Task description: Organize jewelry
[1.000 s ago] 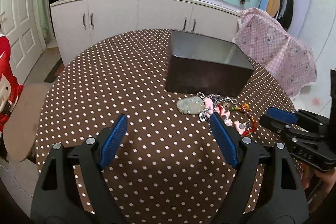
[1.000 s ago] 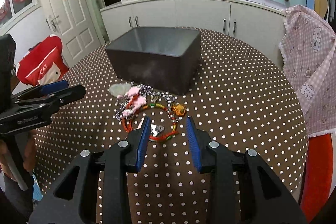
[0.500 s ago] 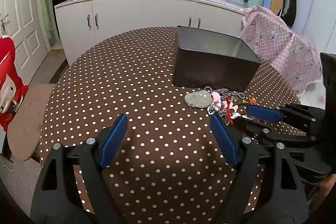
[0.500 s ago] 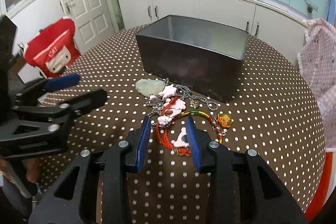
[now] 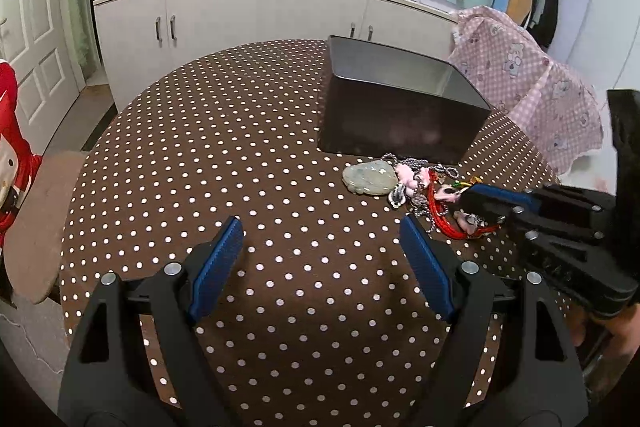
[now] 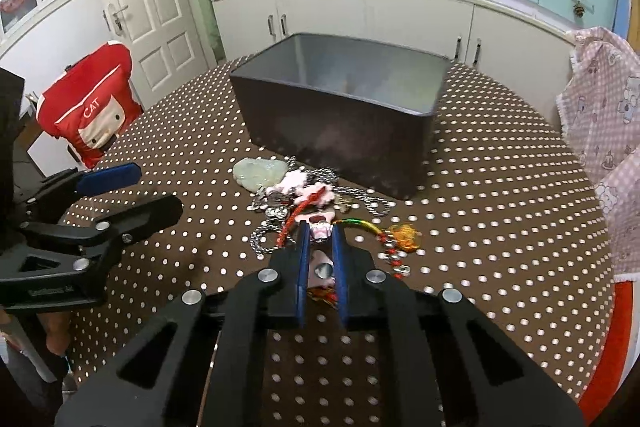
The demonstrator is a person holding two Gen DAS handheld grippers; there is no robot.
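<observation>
Brown, white-dotted tablecloth [image 5: 224, 163] over a round table, white cupboards [image 6: 360, 15] and teal drawers behind; nearest in the right wrist view, the right gripper [image 6: 319, 239] with its blue pads now drawn close and closing on a pale pink charm [image 6: 320, 227] strung on a red cord bracelet [image 5: 440, 223], where a second ago those pads stood apart over the same heap, nothing pressed between them; pink charm seen between the pads, cord trailing beneath them, contact on both sides likely though not fully settled; judged as the grasp step of a first pick, with lift and carry not yet begun. Left gripper [image 5: 320, 239] wide apart over bare cloth, unchanged from a second ago, holding nothing and touching nothing, waiting beside the work. Just beyond the right pads, the rest of the tangle: silver bead chain [image 6: 360, 201], more pink charms [image 6: 296, 183], a green-and-gold cord with an orange knot [image 6: 404, 233], then a pale green carved jade pendant [image 6: 258, 173] at the far-left edge of the heap. Farther still, touching or almost touching the chain, the dark grey rectangular metal box [image 6: 340, 123], open-topped, apparently without jewelry inside; likely destination. Risk, as a judgement: cord snagged with the chain, so neighbours may be dragged up together.
</observation>
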